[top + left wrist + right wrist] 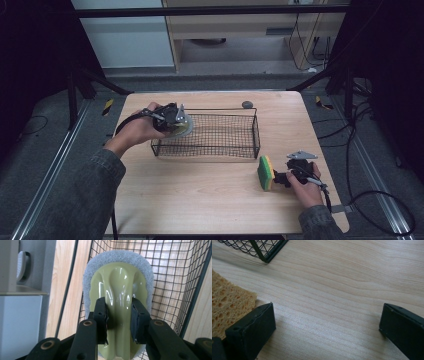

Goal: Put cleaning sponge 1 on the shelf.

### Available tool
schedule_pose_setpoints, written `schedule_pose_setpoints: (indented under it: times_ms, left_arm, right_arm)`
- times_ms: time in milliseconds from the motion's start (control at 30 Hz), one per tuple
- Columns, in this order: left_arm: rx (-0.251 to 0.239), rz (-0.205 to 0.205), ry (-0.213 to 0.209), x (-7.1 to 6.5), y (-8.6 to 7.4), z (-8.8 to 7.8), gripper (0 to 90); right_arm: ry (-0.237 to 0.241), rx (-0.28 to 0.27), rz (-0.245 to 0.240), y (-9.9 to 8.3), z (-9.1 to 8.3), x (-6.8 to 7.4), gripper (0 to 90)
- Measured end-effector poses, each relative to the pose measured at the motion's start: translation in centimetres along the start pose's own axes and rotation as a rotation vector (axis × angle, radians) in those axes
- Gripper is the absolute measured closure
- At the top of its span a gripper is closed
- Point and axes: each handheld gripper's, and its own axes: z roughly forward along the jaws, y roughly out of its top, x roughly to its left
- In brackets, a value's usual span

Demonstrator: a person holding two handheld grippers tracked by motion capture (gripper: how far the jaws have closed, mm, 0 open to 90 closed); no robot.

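A scrubber [117, 277] with a glossy pale green handle and a grey-white pad is held in my left gripper [119, 307], whose jaws are shut on the handle's ridge. In the high view that left gripper [177, 122] holds the scrubber [185, 126] over the left end of a black wire basket [220, 150]. A green and yellow sponge [265, 173] stands on edge at the front right of the table. My right gripper [280, 179] is just to its right. In the right gripper view the right gripper [327, 315] is open over bare wood, with the sponge [229, 302] outside its left jaw.
The wooden table [200, 200] carries a small grey round object [247, 104] behind the basket. A basket corner [262, 250] lies ahead of the right gripper. Cables run across the floor to the right of the table.
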Motion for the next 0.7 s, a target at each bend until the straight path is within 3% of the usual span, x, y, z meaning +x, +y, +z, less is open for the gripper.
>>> schedule_pose_setpoints:
  times_ms: [700]
  left_arm:
    - [0.02, -0.03, -0.04, -0.6, -1.0, 2.3, 69.8]
  right_arm:
    - [-0.001, -0.001, -0.002, 0.0, 0.0, 0.0, 0.7]
